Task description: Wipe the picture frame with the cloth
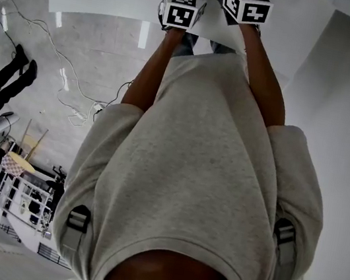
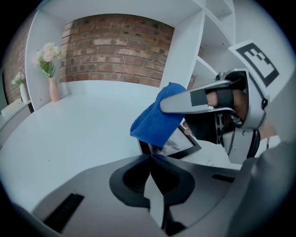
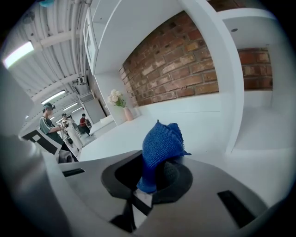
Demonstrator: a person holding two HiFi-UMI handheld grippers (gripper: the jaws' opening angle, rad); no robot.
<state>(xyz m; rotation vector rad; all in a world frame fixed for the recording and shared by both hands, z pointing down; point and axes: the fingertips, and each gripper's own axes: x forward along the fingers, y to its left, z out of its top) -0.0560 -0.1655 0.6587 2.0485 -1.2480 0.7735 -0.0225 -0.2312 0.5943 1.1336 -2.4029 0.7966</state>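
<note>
The left gripper fills the foreground of its own view, jaws closed on the near edge of the frame – a black-rimmed frame with pale glass that runs off toward two o'clock above the white shelf. The blue cloth hangs over the frame's upper left part at twelve o'clock of those jaws, touching it. The right gripper is clamped on the cloth's lower end, and the rest stands up in a bunched tuft. In the left gripper view that gripper comes in from three o'clock. From the head, both grippers sit at twelve o'clock close together, arms stretched out from a grey sweater. A pink vase of pale flowers stands at ten o'clock by a brick wall, well apart from the frame. People stand far off at nine o'clock in the right gripper view.
</note>
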